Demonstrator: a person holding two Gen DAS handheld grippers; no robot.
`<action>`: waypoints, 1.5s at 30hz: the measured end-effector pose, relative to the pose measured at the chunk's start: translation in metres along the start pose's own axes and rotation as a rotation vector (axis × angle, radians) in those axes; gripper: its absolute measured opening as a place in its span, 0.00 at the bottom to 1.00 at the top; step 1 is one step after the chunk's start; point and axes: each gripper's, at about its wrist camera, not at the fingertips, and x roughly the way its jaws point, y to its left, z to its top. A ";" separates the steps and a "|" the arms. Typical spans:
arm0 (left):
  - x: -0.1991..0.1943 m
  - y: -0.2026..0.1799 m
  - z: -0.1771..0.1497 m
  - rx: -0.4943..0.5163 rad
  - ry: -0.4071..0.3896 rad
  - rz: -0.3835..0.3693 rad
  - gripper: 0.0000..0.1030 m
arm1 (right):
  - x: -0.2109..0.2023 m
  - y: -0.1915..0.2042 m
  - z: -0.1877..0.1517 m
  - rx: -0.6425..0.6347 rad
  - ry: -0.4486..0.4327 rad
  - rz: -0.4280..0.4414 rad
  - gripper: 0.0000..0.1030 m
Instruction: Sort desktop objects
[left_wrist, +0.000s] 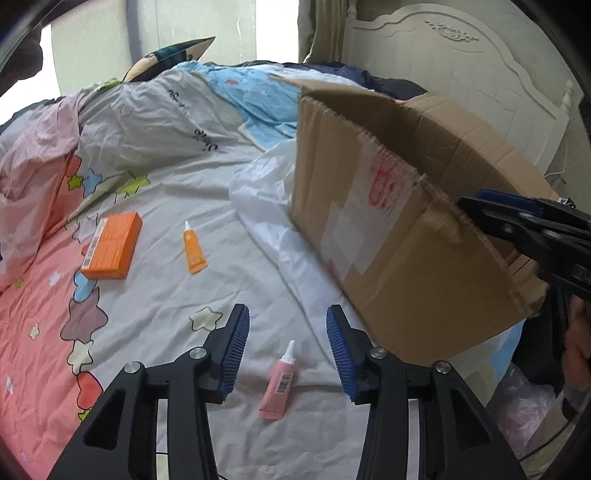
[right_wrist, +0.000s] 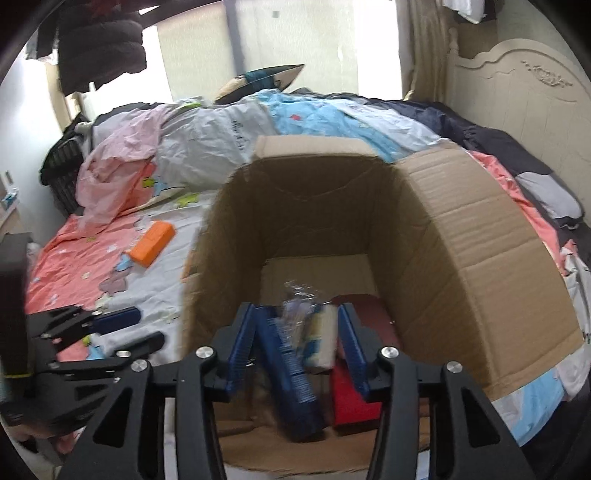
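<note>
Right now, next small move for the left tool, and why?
Probably lower the left tool a little further onto the pink tube and close. Its jaws stand open with the tube on the bedsheet between and just below them, untouched. The cardboard box sits right beside it.

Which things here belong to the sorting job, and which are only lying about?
Job things:
- pink tube, between the open left gripper fingers
- orange tube
- orange box
- cardboard box, holding a blue pack and a red item
- right gripper, over the box

Lying about:
- white plastic bag
- bedding
- headboard
</note>
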 end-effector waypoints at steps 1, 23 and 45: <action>0.002 0.002 -0.002 -0.004 0.004 0.001 0.45 | -0.001 0.005 -0.001 -0.019 0.003 -0.003 0.48; -0.024 0.033 -0.023 -0.045 -0.039 0.019 0.59 | -0.024 0.081 -0.015 -0.248 0.025 0.063 0.68; 0.016 0.037 -0.061 0.045 0.030 0.099 0.59 | 0.025 0.130 -0.097 -0.557 0.123 -0.085 0.76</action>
